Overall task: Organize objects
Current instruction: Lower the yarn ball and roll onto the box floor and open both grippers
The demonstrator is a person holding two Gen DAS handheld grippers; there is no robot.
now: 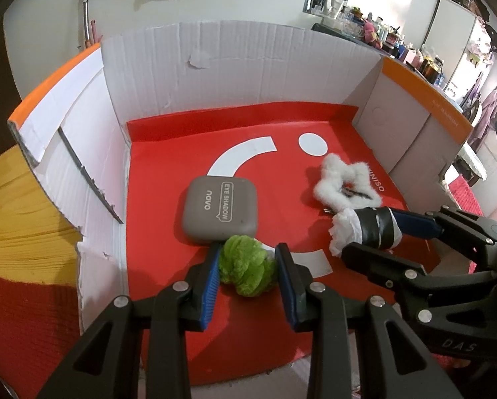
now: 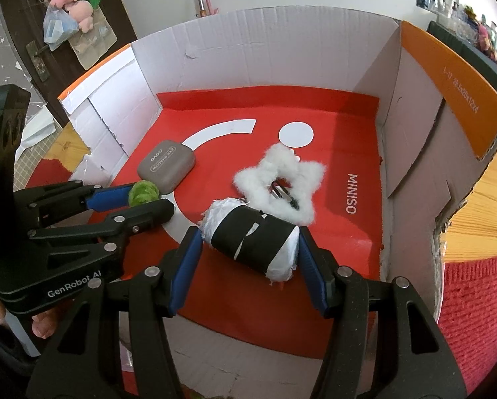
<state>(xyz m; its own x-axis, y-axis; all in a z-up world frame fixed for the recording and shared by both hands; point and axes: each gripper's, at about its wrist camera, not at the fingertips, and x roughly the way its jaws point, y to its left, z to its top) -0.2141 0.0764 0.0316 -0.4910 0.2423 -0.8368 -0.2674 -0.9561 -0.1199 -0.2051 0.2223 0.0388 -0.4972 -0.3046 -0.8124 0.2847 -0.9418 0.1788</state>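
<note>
My left gripper (image 1: 248, 249) is shut on a fuzzy green ball (image 1: 246, 266), with a blue pad pressing each side, low over the red floor of a cardboard box (image 1: 248, 66). A grey eye shadow case (image 1: 220, 214) lies just beyond it. My right gripper (image 2: 248, 236) is shut on a white roll wrapped in black tape (image 2: 251, 242), gripped end to end. A fluffy white star-shaped ring (image 2: 281, 179) with a dark clip inside lies just behind the roll. The right wrist view shows the left gripper (image 2: 150, 199) with the green ball (image 2: 143, 191) next to the case (image 2: 167, 166).
The box's white walls (image 2: 265, 50) with orange flaps (image 2: 447, 83) enclose three sides, and the near side is low. The box rests on a wooden table (image 1: 22, 216) with red knitted cloth (image 2: 474, 299). A person's fingers (image 2: 40, 327) hold the left gripper's handle.
</note>
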